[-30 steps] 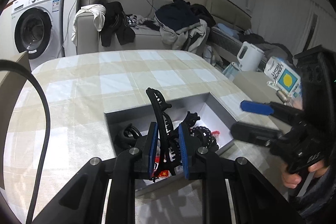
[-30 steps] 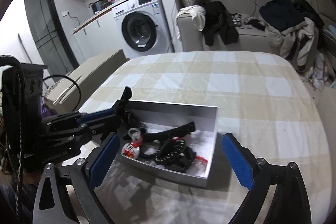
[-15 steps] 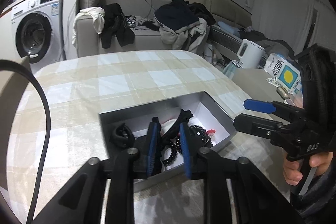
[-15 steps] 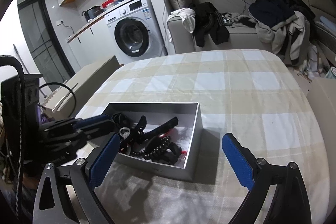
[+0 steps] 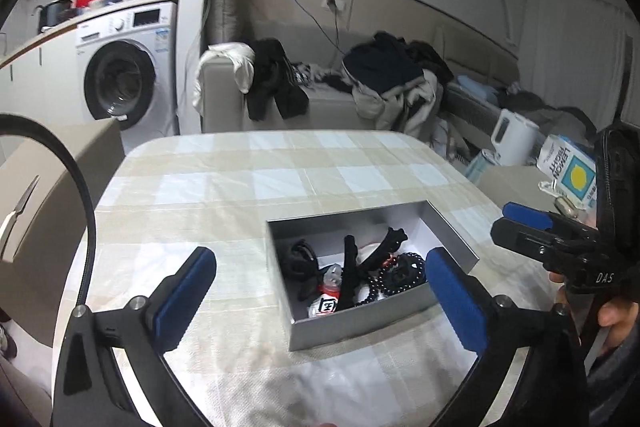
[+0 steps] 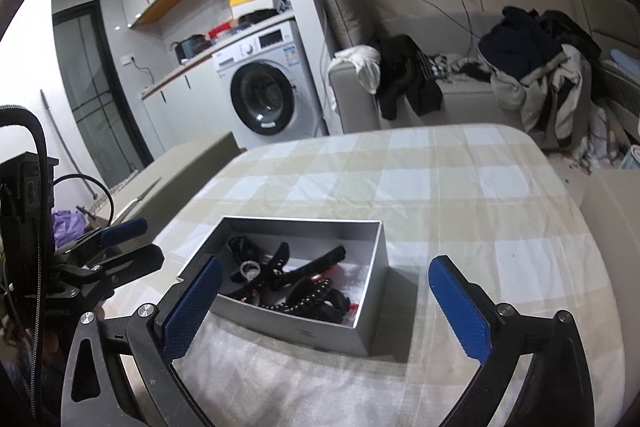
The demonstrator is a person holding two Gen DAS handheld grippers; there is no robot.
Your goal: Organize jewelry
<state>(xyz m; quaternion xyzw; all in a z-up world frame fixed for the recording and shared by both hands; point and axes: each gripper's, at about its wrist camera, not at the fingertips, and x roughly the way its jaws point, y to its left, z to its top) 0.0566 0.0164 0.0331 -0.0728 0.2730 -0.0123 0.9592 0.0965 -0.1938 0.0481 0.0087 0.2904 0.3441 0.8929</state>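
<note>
Over the silver box (image 5: pixel 384 321), both tools (image 5: pixel 320 291) (image 6: pixel 326 301) gape wide and empty; only the right view shows a ring (image 6: pixel 250 270).

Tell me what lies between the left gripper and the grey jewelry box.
Only bare checked tablecloth separates the open left gripper from the grey rectangular jewelry box, as the left wrist view shows.

Box (image 5: pixel 362 323): on your table (image 5: pixel 248 183), low and right of centre in the left wrist view.
Contents: hair clips (image 5: pixel 352 267), a bead bracelet (image 5: pixel 394 277) and a small ring (image 6: pixel 250 270) lie tangled inside it.
Left gripper (image 5: pixel 320 291): your fingers straddle the box's near left corner.
Right gripper (image 6: pixel 320 301): box between the fingers, lower centre.
Washing machine (image 5: pixel 120 79): upper left, behind the table.
Sofa (image 5: pixel 320 99): top centre, clothes (image 5: pixel 394 75) on it.
Kettle (image 5: pixel 514 137): right edge.
</note>
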